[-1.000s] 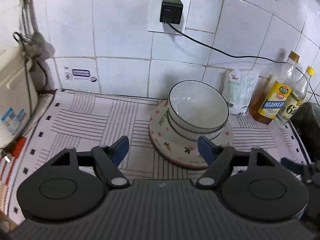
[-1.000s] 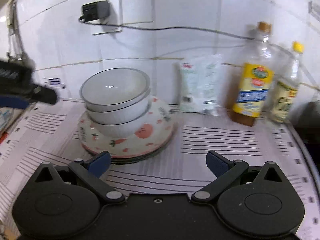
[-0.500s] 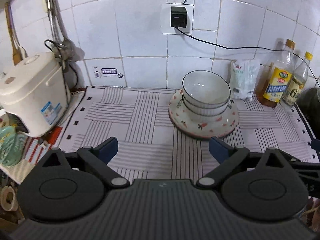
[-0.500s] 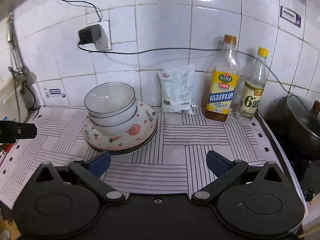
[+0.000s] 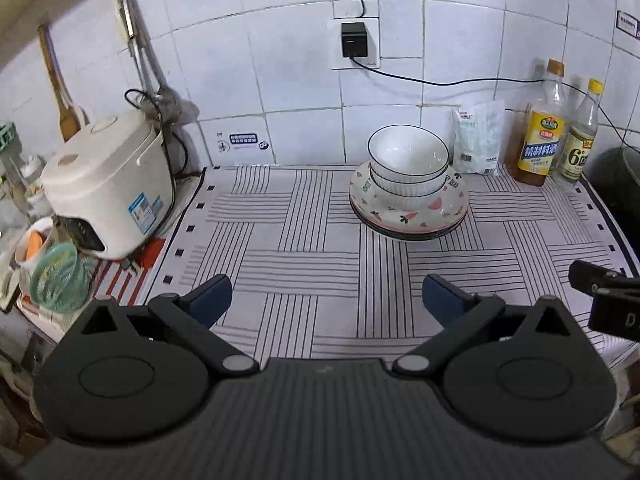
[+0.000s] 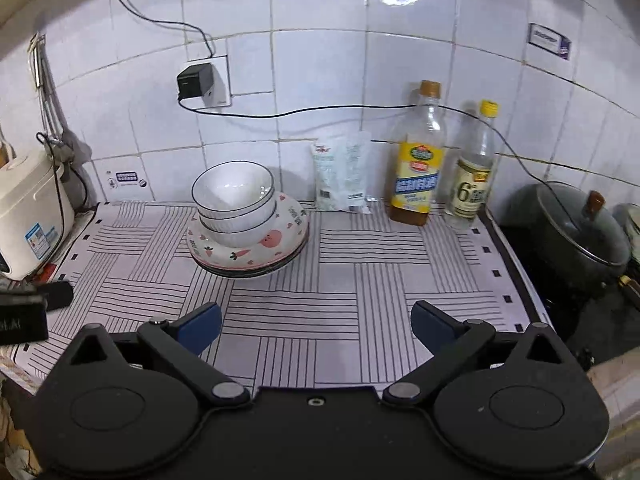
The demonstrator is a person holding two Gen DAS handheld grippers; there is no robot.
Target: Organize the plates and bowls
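Blue-padded fingers of the left gripper (image 5: 326,298) are spread fully at the lower frame, having just been opening, with nothing between them; the right gripper (image 6: 316,322) is likewise released and empty. Compared with a second ago, the stack is seen farther off: bowls (image 5: 407,160) nested on plates (image 5: 408,216), mid-tabletop (image 5: 304,256). Stacking is judged finished.

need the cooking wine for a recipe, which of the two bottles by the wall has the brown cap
The taller clear bottle with the yellow label, amber liquid at its bottom, nearer the white bag. The shorter clear bottle beside it has a yellow cap.
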